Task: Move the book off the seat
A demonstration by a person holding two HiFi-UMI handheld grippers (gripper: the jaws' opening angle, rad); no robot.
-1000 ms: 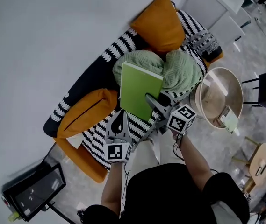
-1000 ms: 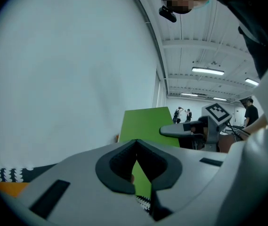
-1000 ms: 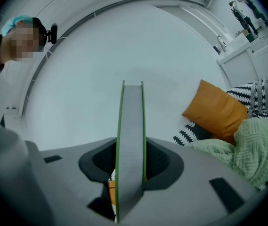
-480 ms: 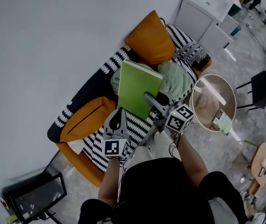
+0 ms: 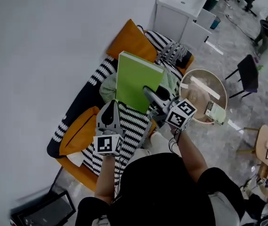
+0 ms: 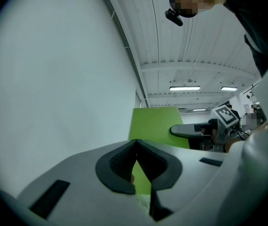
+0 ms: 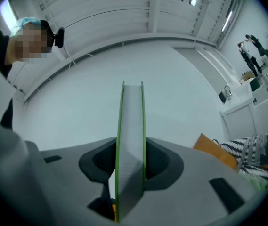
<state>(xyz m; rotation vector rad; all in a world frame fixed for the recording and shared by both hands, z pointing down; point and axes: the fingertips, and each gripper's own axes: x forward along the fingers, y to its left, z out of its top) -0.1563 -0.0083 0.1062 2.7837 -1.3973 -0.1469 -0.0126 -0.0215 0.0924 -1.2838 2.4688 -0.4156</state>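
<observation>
The green book (image 5: pixel 134 79) is up in the air, over the black-and-white striped seat (image 5: pixel 130 126) and its green blanket (image 5: pixel 106 86). My right gripper (image 5: pixel 149 94) is shut on its right edge. In the right gripper view the book (image 7: pixel 133 126) stands edge-on between the jaws of the right gripper (image 7: pixel 131 147). My left gripper (image 5: pixel 110 108) is at the book's lower left corner. In the left gripper view the jaw tips of the left gripper (image 6: pixel 136 147) meet, with a sliver of green cover (image 6: pixel 157 126) between them, and the right gripper (image 6: pixel 181 131) lies across the cover.
Orange cushions (image 5: pixel 129 39) (image 5: pixel 79 131) lie at both ends of the seat, against a white wall. A round wooden table (image 5: pixel 204 95) with a small pale object (image 5: pixel 215 112) stands to the right. A white cabinet (image 5: pixel 181 6) and a dark chair (image 5: pixel 247 74) are beyond.
Both grippers have risen together with the book, which now sits higher above the blanket and seat. The person's head view has swung, so more floor shows at right.
</observation>
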